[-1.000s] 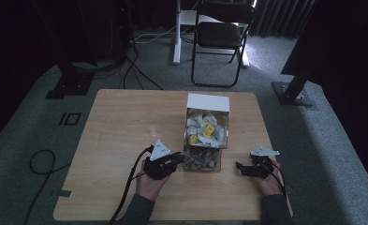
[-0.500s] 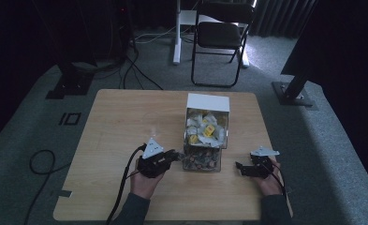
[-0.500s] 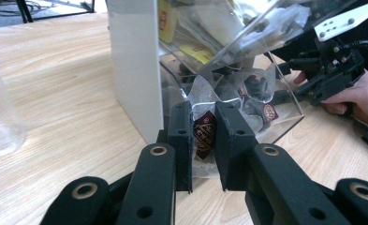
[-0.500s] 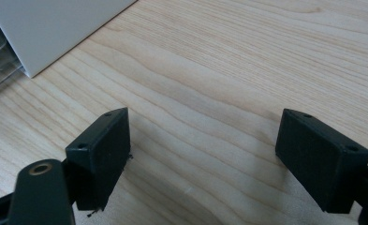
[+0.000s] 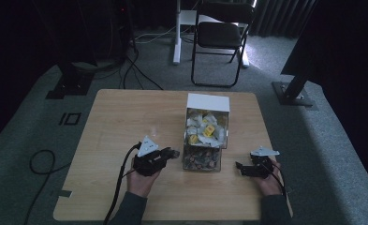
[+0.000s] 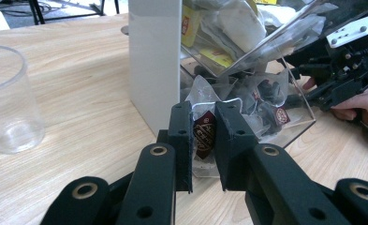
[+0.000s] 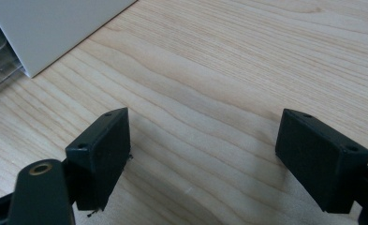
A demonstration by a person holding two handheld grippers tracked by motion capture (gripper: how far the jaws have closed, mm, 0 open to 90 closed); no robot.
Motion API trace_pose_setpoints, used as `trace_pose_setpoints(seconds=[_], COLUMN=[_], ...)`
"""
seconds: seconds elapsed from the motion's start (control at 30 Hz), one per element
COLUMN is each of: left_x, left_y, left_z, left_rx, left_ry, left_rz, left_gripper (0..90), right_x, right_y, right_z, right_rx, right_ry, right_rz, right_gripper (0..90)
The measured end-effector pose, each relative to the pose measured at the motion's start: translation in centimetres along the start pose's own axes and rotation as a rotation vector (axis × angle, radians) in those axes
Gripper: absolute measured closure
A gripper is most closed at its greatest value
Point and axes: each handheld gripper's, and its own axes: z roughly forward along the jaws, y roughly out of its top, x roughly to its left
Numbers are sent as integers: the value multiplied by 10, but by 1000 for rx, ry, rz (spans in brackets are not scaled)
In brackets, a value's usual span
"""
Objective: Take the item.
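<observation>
Left gripper (image 6: 204,140) is clamped on a dark sachet (image 6: 204,136) at the clear dispenser's (image 5: 205,140) lower opening, apparently to draw it out. Right gripper (image 7: 205,159) rests wide open and empty on the table (image 5: 125,122), clear of the work.

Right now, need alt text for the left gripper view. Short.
The left gripper is shut on a clear sachet with a dark red label, at the open bottom tier of a clear dispenser box full of sachets. An empty clear cup stands on the wooden table at left; the other gripper is at right.
</observation>
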Motion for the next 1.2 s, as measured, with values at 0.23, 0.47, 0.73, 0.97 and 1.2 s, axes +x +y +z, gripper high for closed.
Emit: trace_pose_setpoints(seconds=[0.23, 0.47, 0.73, 0.97, 1.2], left_x=[7, 14, 20, 29, 39], left_y=[0, 2, 2, 3, 5], left_z=[-4, -9, -11, -9, -8], left_rx=[-4, -14, -20, -19, -23], left_ry=[16, 37, 51, 73, 101], left_rz=[-8, -12, -23, -28, -38], left_gripper=[785, 785, 785, 785, 785], right_x=[0, 0, 0, 0, 0], right_y=[0, 0, 0, 0, 0], right_z=[0, 0, 0, 0, 0], right_rx=[0, 0, 0, 0, 0], right_ry=[-1, -1, -1, -1, -1], right_rz=[-2, -2, -2, -2, -2], right_gripper=[179, 179, 179, 179, 179])
